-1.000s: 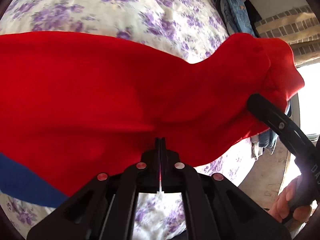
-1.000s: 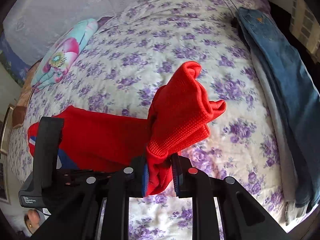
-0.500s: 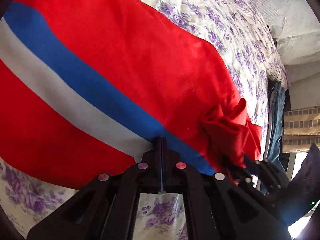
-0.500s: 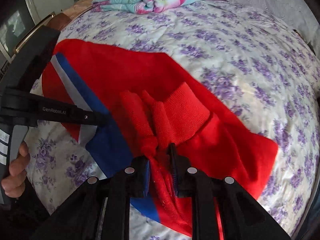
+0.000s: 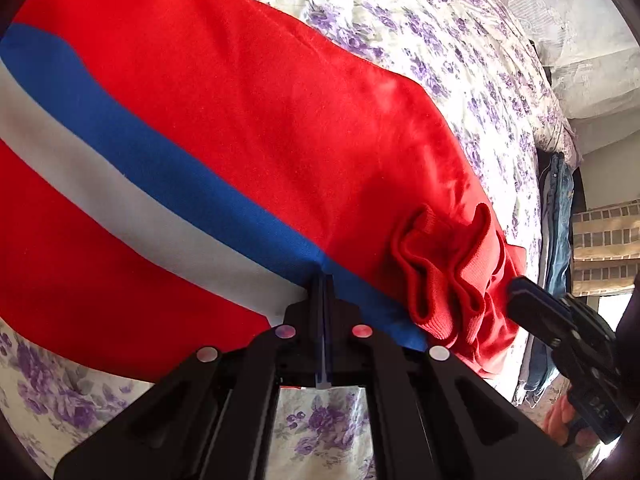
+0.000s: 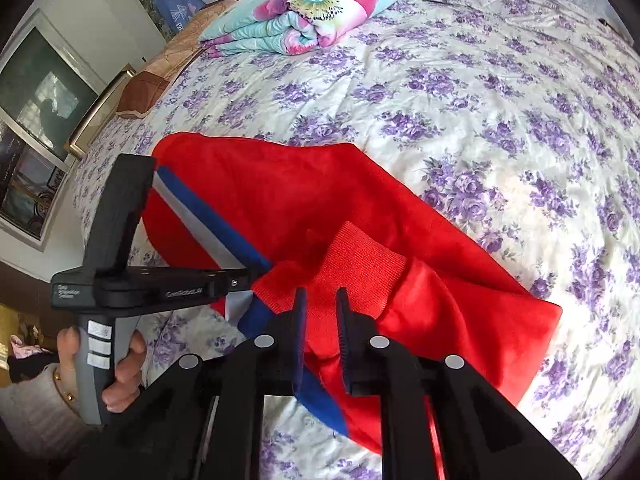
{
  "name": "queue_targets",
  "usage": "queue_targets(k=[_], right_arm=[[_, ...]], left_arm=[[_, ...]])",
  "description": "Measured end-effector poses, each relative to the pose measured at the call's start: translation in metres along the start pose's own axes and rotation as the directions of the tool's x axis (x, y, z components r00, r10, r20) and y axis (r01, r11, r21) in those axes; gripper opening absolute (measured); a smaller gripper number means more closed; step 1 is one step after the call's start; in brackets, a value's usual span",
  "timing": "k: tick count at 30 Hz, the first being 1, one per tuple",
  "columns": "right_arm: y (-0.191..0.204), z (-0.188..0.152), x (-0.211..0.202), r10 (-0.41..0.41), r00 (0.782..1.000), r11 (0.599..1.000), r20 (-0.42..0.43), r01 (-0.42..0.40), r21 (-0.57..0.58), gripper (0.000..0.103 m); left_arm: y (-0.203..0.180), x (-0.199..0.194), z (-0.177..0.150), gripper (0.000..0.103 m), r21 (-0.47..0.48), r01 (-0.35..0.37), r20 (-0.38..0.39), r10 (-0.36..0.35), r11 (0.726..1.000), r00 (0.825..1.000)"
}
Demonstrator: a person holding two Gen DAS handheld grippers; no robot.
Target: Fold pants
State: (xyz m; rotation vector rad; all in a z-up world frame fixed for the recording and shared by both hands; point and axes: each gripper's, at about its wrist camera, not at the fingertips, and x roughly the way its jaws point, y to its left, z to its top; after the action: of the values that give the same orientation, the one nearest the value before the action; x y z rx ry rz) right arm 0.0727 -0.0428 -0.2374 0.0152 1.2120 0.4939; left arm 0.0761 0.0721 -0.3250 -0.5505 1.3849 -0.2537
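Red pants (image 5: 248, 128) lie flat across the near side of the bed (image 6: 500, 92), long axis running along the near edge, blue-and-white side stripe (image 5: 120, 160) on top. Left gripper (image 5: 325, 280) is clamped shut on the stripe fabric at the near edge. Right gripper (image 6: 320, 300) sits just beside it on the cuff end: jaws are closing, ribbed cuff (image 6: 356, 256) between them, pads not visibly pressing. Cuffs are bunched on top of the leg, so the fold looks laid over but untidy. Right is nearer the cuff. Folded floral quilt (image 6: 304, 12) at the far corner and jeans (image 5: 556, 216) at the right edge stay well apart; nothing blocks.
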Motion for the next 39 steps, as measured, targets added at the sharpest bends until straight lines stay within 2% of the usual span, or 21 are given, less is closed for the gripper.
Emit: queue_targets(k=[2,3,4,7,9,10,12,15,18,20,22,23,24,26,28,30,32,37,38,39], right_arm=[[-0.007,-0.002,0.033,-0.006,0.995,1.000,-0.098,0.007,0.012,0.013],[-0.008,-0.006,0.044,-0.010,0.993,1.000,-0.120,0.012,0.018,0.013],[-0.008,-0.007,0.044,-0.013,0.996,1.000,-0.089,0.015,0.023,0.013],[-0.002,0.001,0.038,-0.029,0.992,0.999,-0.123,0.033,0.026,0.013],[0.002,0.008,0.028,-0.036,0.995,0.999,-0.097,0.038,0.019,0.014],[0.002,0.013,0.024,-0.049,0.996,0.999,-0.075,0.050,0.014,0.014],[0.000,0.019,0.022,-0.084,0.996,0.996,-0.040,0.085,0.024,0.013],[-0.014,0.022,0.041,-0.109,0.992,0.992,-0.067,0.112,0.057,0.012],[-0.013,0.024,0.047,-0.136,0.990,0.990,-0.023,0.136,0.030,0.012],[-0.011,0.025,0.047,-0.147,0.989,0.989,-0.025,0.147,0.024,0.012],[-0.012,0.029,0.041,-0.135,0.989,0.990,-0.052,0.137,0.027,0.013],[-0.012,0.031,0.035,-0.109,0.992,0.993,-0.059,0.111,0.046,0.016],[-0.011,0.033,0.022,-0.071,0.996,0.995,-0.046,0.074,0.065,0.017],[-0.010,0.027,-0.006,-0.037,0.999,0.998,0.001,0.036,0.052,0.020],[-0.007,0.019,-0.034,-0.038,0.999,0.999,0.036,0.037,0.024,0.030],[-0.008,0.007,-0.052,-0.037,0.998,0.999,0.051,0.035,0.025,0.031],[-0.013,-0.007,-0.064,-0.041,0.998,0.998,0.041,0.039,0.047,0.031],[-0.029,-0.039,-0.073,-0.045,0.999,0.989,0.021,0.042,0.141,0.031],[-0.031,-0.043,-0.070,-0.042,0.999,0.987,0.017,0.039,0.158,0.031],[-0.034,-0.045,-0.067,-0.042,0.999,0.984,0.010,0.040,0.173,0.031]], left_arm=[[-0.001,0.000,0.000,0.001,0.003,-0.001,-0.002,0.001,1.000,1.000],[-0.002,0.001,0.001,0.001,0.004,-0.004,-0.002,0.004,1.000,1.000],[-0.002,0.001,0.001,0.001,0.005,-0.008,-0.001,0.008,1.000,1.000],[-0.004,-0.002,0.000,0.001,0.001,-0.017,-0.013,0.017,1.000,1.000],[-0.007,-0.011,-0.001,0.001,-0.001,-0.035,-0.019,0.035,0.999,0.999],[-0.007,-0.020,-0.003,0.001,-0.005,-0.038,-0.009,0.038,0.999,0.999],[-0.004,-0.045,-0.008,0.001,-0.019,0.008,0.032,-0.007,1.000,0.999],[0.011,-0.089,-0.015,0.003,-0.052,0.038,0.116,-0.032,0.998,0.993],[0.040,-0.124,-0.018,0.005,-0.118,0.007,0.176,0.015,0.993,0.984],[0.063,-0.135,-0.017,0.015,-0.164,-0.039,0.185,0.069,0.986,0.980],[0.087,-0.139,-0.016,0.059,-0.242,-0.044,0.176,0.089,0.969,0.980],[0.097,-0.142,-0.015,0.065,-0.276,-0.010,0.190,0.065,0.961,0.980],[0.104,-0.145,-0.014,0.068,-0.293,0.018,0.206,0.044,0.956,0.978],[0.112,-0.145,-0.009,0.069,-0.309,0.053,0.215,0.015,0.950,0.977],[0.121,-0.137,0.000,0.071,-0.332,0.085,0.207,-0.016,0.939,0.978],[0.132,-0.121,0.011,0.071,-0.365,0.130,0.186,-0.065,0.922,0.980],[0.139,-0.106,0.023,0.071,-0.384,0.139,0.165,-0.080,0.913,0.983],[0.136,-0.084,0.060,0.072,-0.358,0.088,0.158,-0.033,0.929,0.987],[0.131,-0.085,0.064,0.068,-0.347,0.075,0.169,-0.016,0.935,0.985],[0.125,-0.087,0.068,0.047,-0.327,0.078,0.183,-0.018,0.942,0.983]])
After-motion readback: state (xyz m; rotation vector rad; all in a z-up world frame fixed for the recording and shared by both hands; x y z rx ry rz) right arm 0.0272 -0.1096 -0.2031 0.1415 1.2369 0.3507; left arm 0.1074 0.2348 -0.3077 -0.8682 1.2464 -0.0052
